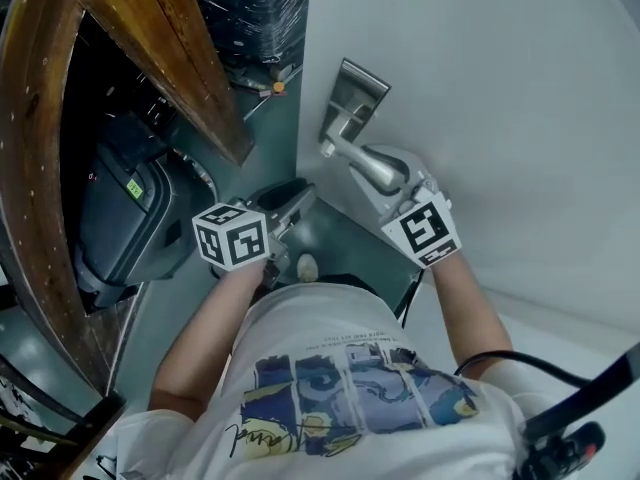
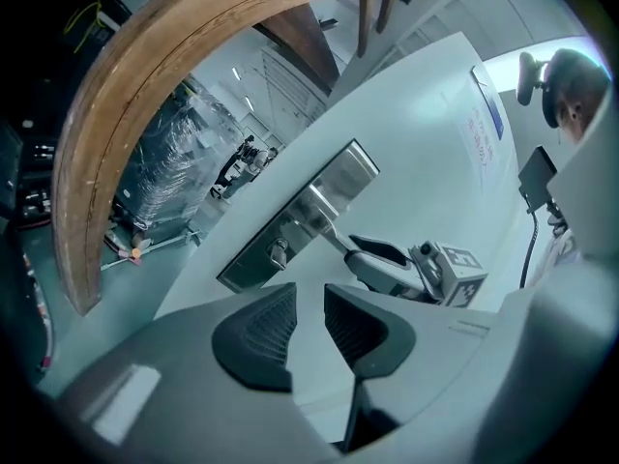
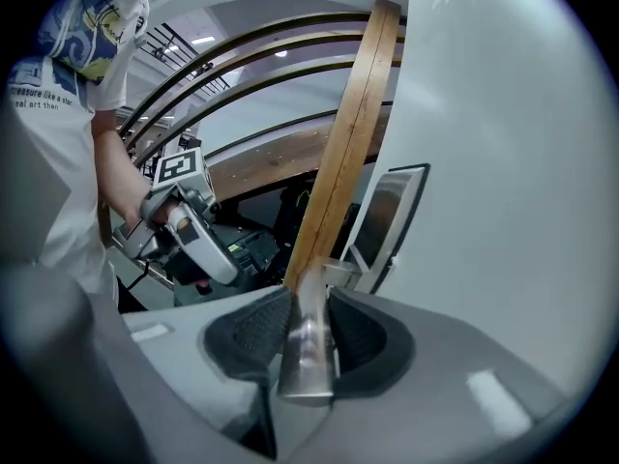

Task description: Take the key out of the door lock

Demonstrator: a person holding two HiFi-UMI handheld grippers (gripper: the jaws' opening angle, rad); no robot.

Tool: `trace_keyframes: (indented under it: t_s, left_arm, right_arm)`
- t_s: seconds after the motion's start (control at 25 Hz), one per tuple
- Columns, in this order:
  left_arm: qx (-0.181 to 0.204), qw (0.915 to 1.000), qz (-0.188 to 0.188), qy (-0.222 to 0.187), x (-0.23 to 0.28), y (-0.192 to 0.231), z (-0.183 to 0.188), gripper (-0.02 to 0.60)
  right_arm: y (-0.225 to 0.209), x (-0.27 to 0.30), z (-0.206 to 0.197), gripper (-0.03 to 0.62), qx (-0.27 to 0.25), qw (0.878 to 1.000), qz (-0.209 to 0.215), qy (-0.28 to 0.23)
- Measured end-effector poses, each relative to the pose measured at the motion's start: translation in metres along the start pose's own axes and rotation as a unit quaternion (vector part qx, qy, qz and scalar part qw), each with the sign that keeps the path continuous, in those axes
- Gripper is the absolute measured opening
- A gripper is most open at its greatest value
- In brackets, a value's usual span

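My left gripper point(image 2: 308, 309) sits low by my body, left forearm point(image 1: 215, 328) bent, its jaws apart with nothing between them. My right gripper point(image 3: 308, 329) reaches forward, its pads closed on the door handle point(image 3: 308, 361).

I count two grippers in my hands: one left gripper point(image 2: 309, 309) and one right gripper point(image 3: 308, 329). Each carries one marker cube, so two cubes, the left cube point(image 1: 231, 236) and the right cube point(image 1: 429, 228). On the right is one white door point(image 1: 500, 88), with one lock plate point(image 1: 350, 103), one door handle point(image 1: 372, 168) and one key point(image 2: 279, 253). On the left I see two wooden beams, one curved beam point(image 1: 30, 168) and one straight beam point(image 1: 170, 48). Near left sits one dark machine point(image 1: 130, 218); far off, one wrapped pallet point(image 1: 250, 8).
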State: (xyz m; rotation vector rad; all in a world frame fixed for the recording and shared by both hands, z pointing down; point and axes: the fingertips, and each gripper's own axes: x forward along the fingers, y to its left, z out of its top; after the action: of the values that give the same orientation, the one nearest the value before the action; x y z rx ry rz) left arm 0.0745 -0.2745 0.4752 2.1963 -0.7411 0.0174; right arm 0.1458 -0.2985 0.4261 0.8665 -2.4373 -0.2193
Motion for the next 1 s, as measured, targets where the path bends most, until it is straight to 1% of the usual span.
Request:
trace_keyframes:
  t_s: [0.24,0.44,0.64,0.8,1.0]
  left_arm:
    - [-0.056,0.9982,-0.006,-0.022,0.022,0.015,0.009,0.103]
    - [-0.111,0.9932,-0.016,-0.032,0.040,0.027,0.012,0.112]
    - [-0.184,0.9815,-0.029,-0.044,0.054,0.037,0.012,0.127]
    - [-0.220,0.9733,-0.040,-0.051,0.064,0.041,0.014,0.129]
    - [-0.267,0.9593,-0.068,-0.061,0.075,0.039,0.015,0.129]
  right_arm:
    - [0.002,0.000,0.001,0.118,0.010,1.000,0.004,-0.009]
    - [0.001,0.001,0.000,0.118,0.021,1.000,0.001,-0.007]
    - [0.002,0.000,0.000,0.118,0.023,1.000,0.005,-0.008]
    - [0.002,0.000,0.001,0.118,0.032,0.999,0.004,-0.009]
    - [0.002,0.000,0.001,0.118,0.031,0.999,0.006,-0.013]
